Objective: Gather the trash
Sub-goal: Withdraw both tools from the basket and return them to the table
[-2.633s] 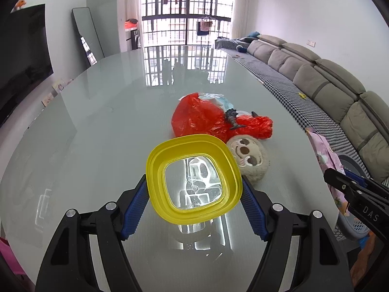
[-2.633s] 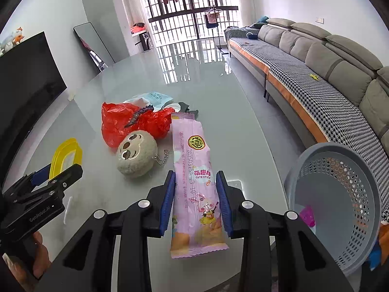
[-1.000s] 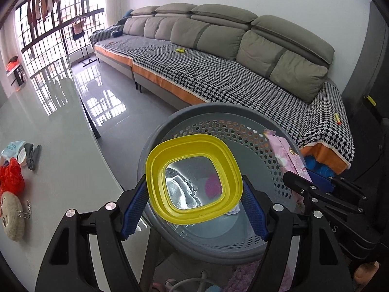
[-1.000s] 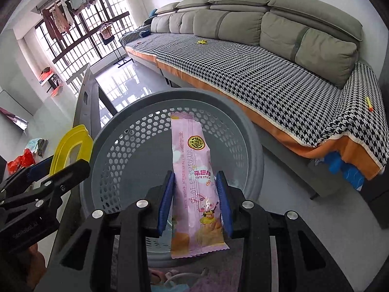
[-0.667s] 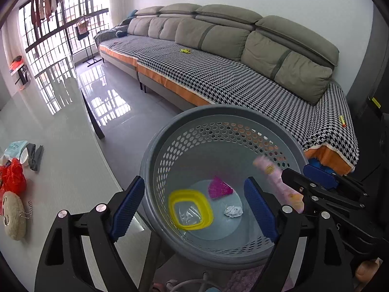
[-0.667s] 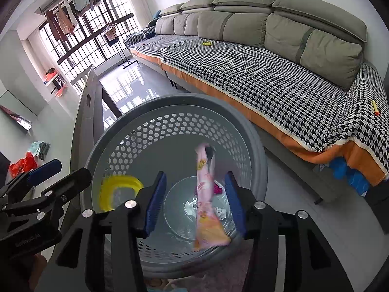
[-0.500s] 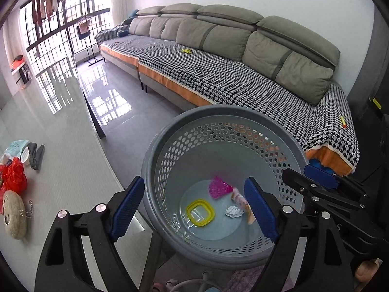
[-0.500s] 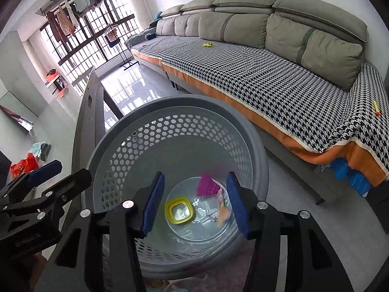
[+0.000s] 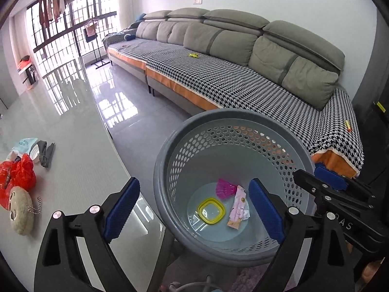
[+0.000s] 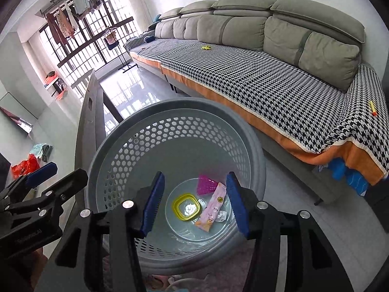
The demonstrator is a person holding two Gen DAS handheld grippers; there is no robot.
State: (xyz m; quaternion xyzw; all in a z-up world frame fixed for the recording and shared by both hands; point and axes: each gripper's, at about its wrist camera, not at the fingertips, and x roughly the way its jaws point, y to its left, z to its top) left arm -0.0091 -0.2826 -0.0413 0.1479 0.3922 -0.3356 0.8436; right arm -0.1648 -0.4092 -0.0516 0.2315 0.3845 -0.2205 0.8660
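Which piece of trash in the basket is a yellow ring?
The yellow lid, a rounded square frame with a clear middle, lying flat on the basket floor left of the pink snack wrapper.

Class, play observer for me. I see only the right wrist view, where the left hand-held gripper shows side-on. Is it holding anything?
Observer: No. The left wrist view shows the left hand-held gripper open, with its blue pads wide apart and nothing between them, aimed at the grey perforated basket.
Operator: I can see a red bag on the table. Is anything hidden beside it?
Observer: Yes, a sloth plush lies on the table right next to the red plastic bag.
Operator: Is anything attached to it?
Observer: A short bead chain trails from its side.
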